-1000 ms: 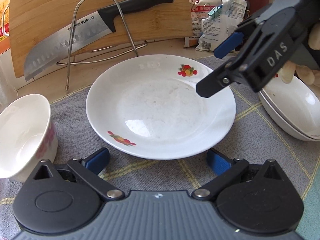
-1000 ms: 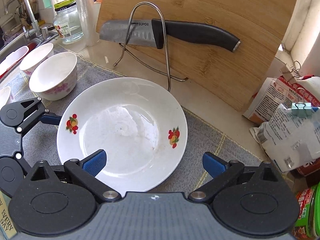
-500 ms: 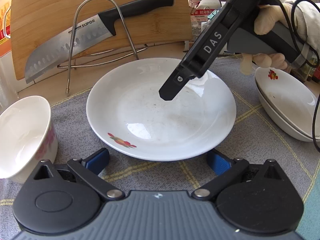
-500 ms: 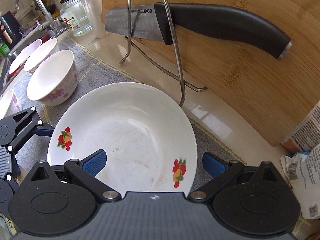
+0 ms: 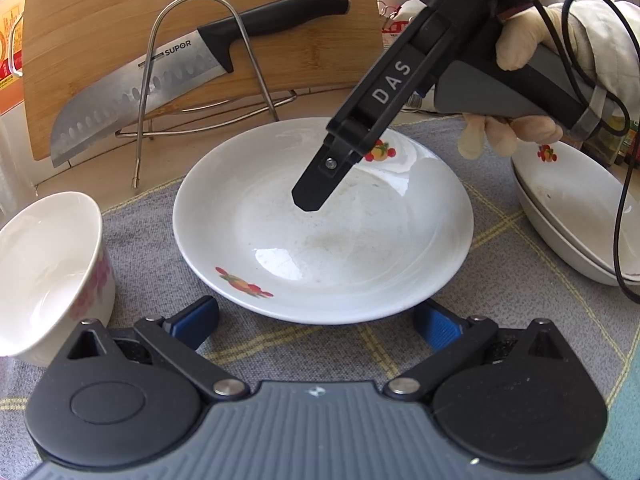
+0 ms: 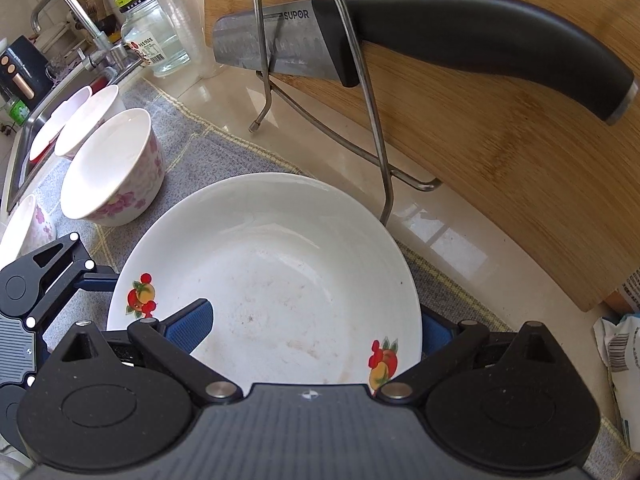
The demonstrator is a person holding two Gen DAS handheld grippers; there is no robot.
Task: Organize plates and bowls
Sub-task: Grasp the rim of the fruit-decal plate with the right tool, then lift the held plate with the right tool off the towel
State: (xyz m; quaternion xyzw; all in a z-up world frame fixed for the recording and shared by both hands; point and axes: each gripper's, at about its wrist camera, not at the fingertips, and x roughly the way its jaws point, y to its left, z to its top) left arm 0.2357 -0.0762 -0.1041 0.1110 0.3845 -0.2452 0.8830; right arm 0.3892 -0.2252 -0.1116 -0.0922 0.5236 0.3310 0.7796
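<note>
A white plate with fruit prints (image 5: pixel 320 240) lies on the grey mat (image 5: pixel 132 216); it also shows in the right wrist view (image 6: pixel 272 272). My right gripper (image 6: pixel 316 330) is open, one finger over the plate's inside, the other outside its rim on the right. In the left wrist view its finger (image 5: pixel 320 184) hangs over the plate. My left gripper (image 5: pixel 316 320) is open at the plate's near edge, not touching it. A floral bowl (image 5: pixel 44 272) stands to the left. Stacked plates (image 5: pixel 576 220) sit at the right.
A bamboo cutting board (image 6: pixel 500 160) leans at the back with a knife (image 6: pixel 440 44) held on a wire rack (image 6: pixel 360 92). Several floral bowls (image 6: pixel 112 168) stand left toward the sink (image 6: pixel 24 144). Food packets (image 6: pixel 624 352) lie at the right.
My right gripper has swung in over the plate and lowered, so its fingers now straddle the plate's rim. My left gripper has stayed put.
</note>
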